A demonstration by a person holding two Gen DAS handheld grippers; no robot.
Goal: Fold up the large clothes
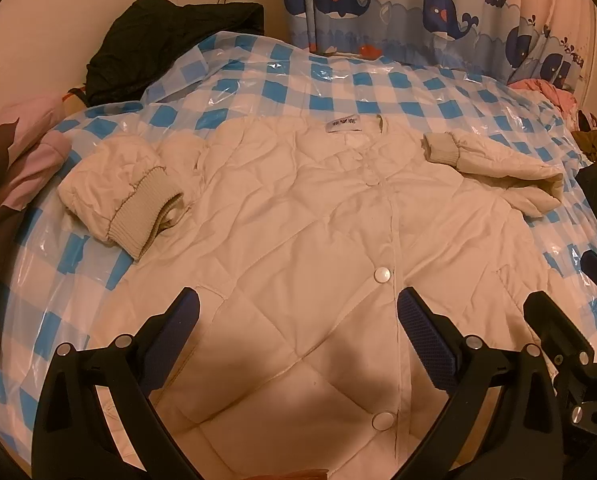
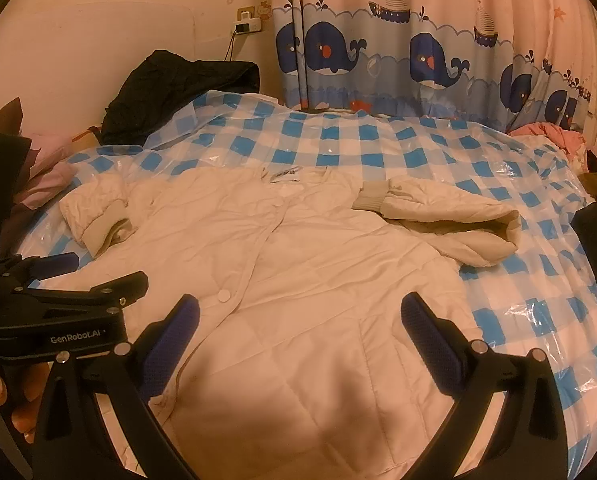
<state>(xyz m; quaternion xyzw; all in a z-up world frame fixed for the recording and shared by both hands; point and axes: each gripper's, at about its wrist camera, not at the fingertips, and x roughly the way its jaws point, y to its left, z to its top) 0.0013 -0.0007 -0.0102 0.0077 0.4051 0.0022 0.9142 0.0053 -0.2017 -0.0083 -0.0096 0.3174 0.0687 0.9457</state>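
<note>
1. Bedroom with whale curtain [image 1: 418, 12] behind; bed spread with blue-and-white checked plastic sheet [image 1: 338, 84], dark clothes [image 1: 170, 44] heaped at the far left corner, pink clothes [image 1: 22, 152] along the left edge.
2. Cream quilted jacket [image 1: 298, 240] laid flat on the sheet, front up, snapped shut down the middle, collar label toward the curtain.
3. Both sleeves already brought inward: left sleeve [image 1: 122, 196] doubled over with its ribbed cuff lying on the chest, right sleeve [image 2: 450, 216] bent back so its cuff points toward the collar.
4. Body not yet folded; hem end nearest the cameras lying full length, with creases unsmoothed.
5. Left gripper [image 1: 298, 320] hanging over the lower front by the snaps, jaws spread wide, nothing between them.
6. Right gripper [image 2: 300, 328] poised over the lower right panel, jaws likewise released and empty, no cloth pinched.
7. Judged early to midway: sleeves in, but folding hem to collar and tidying remaining.
</note>
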